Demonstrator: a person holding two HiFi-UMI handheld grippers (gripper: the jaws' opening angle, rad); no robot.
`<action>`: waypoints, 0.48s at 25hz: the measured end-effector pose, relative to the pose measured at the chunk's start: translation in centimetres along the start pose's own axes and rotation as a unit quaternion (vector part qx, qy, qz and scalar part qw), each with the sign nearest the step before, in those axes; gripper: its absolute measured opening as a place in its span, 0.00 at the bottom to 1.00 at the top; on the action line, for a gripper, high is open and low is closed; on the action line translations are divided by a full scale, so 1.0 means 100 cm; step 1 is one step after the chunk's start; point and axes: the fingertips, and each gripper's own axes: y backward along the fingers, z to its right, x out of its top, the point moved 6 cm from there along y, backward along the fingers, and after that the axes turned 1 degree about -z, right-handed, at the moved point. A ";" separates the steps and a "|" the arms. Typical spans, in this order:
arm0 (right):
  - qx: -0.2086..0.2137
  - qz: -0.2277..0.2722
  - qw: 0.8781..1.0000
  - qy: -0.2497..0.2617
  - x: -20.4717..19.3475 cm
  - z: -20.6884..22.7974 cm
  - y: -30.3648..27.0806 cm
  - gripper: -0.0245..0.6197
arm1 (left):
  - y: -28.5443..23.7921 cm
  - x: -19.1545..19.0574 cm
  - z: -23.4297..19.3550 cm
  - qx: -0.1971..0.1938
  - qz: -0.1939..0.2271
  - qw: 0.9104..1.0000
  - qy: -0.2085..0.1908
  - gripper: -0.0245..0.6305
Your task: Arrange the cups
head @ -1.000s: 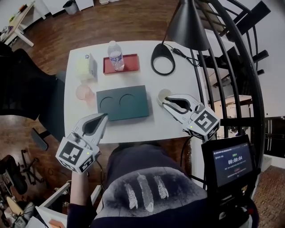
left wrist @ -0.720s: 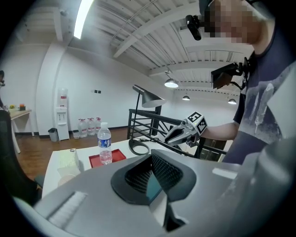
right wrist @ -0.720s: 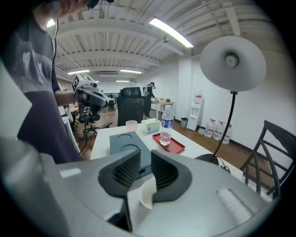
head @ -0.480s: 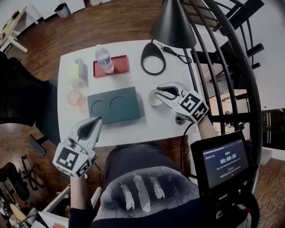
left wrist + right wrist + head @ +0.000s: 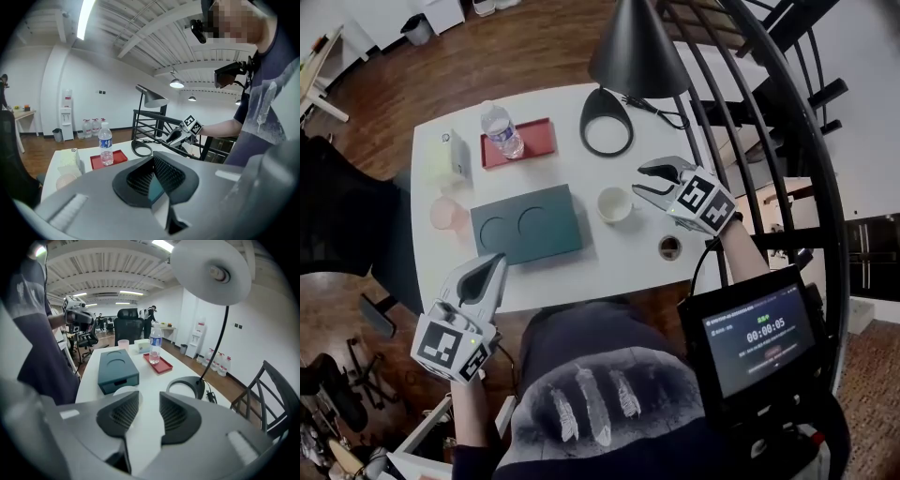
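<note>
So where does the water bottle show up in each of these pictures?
Head view: water bottle sits upper left.
Left gripper view: left of centre, about mid-height.
Right gripper view: near the centre, slightly above it.
Shared landmark: the red tray under it.

Water bottle (image 5: 500, 130) upright on red tray (image 5: 539, 139) at far side of white table (image 5: 581, 272), pale box (image 5: 448, 159) just left of tray. Black lamp (image 5: 639, 52) with ring base (image 5: 585, 134) right of tray, cord (image 5: 661, 111) beside it. Small screen (image 5: 757, 339) lit at bottom right, black railing (image 5: 769, 122) along table's right.
</note>
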 end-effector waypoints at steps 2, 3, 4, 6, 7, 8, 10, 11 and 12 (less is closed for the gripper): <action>-0.002 -0.017 1.000 0.007 -0.008 0.004 0.006 0.25 | -0.001 -0.001 0.003 0.001 -0.002 1.000 0.000 0.04; -0.004 -0.026 1.000 0.011 -0.011 0.006 0.009 0.25 | -0.001 -0.002 0.004 0.001 -0.003 1.000 -0.001 0.04; -0.006 -0.035 0.999 0.015 -0.015 0.008 0.012 0.27 | -0.002 -0.002 0.006 0.000 -0.003 1.000 -0.002 0.04; -0.006 -0.054 0.998 0.018 -0.024 0.010 0.017 0.30 | -0.003 -0.002 0.008 0.000 -0.004 1.000 -0.003 0.04; -0.004 -0.064 0.998 0.016 -0.028 0.010 0.018 0.33 | -0.003 -0.003 0.009 0.000 -0.004 1.000 -0.003 0.04; -0.001 -0.075 0.997 0.016 -0.032 0.010 0.020 0.35 | -0.003 -0.003 0.011 0.000 -0.004 1.000 -0.003 0.04; 0.004 -0.098 0.995 0.022 -0.043 0.008 0.022 0.37 | -0.002 -0.005 0.014 0.001 -0.006 1.000 -0.002 0.04; 0.005 -0.110 0.994 0.026 -0.048 0.007 0.023 0.37 | -0.002 -0.006 0.015 0.001 -0.007 1.000 -0.001 0.04; 0.008 -0.120 0.992 0.030 -0.054 0.004 0.023 0.37 | -0.002 -0.008 0.017 0.001 -0.008 1.000 0.000 0.04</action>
